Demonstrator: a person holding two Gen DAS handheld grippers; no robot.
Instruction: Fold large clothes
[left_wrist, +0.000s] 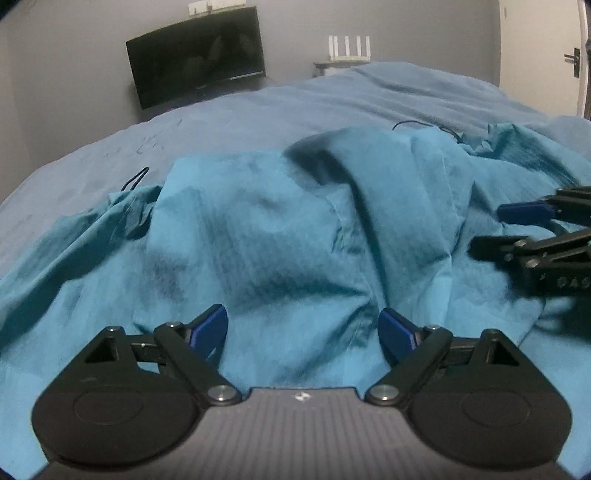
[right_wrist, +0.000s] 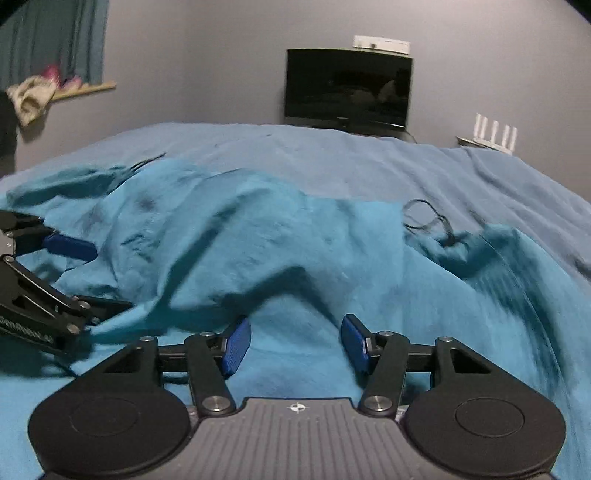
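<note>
1. Left gripper (left_wrist: 303, 330): we see its jaws spread wide over the garment, the blue pads (left_wrist: 210, 326) well apart, with cloth lying below the gap and nothing pinched between them.
2. Right gripper (right_wrist: 295, 341): we note its jaws parted to a middling width, likewise pressing on nothing; cloth lies under the gap. Each gripper also appears at the edge of the other's view, pointing in across the cloth.
3. Bed (left_wrist: 258, 110): we record a grey-blue sheet covering it, filling the middle of both views up to the far wall.
4. Teal garment (left_wrist: 258, 229): we find it lying rumpled on the bed directly under and ahead of both grippers, with a raised ridge of folds between them and its edges bunched at left and right.
5. Dark monitor (right_wrist: 347, 88): we see it against the wall beyond the bed, screen off.
6. White router (right_wrist: 495, 134): we note it with upright antennas, just right of the monitor.
7. Black cord (right_wrist: 428, 218): we observe a thin loop resting on the sheet at the garment's far edge; a second thin black piece (left_wrist: 135, 179) lies at the garment's far left edge.
</note>
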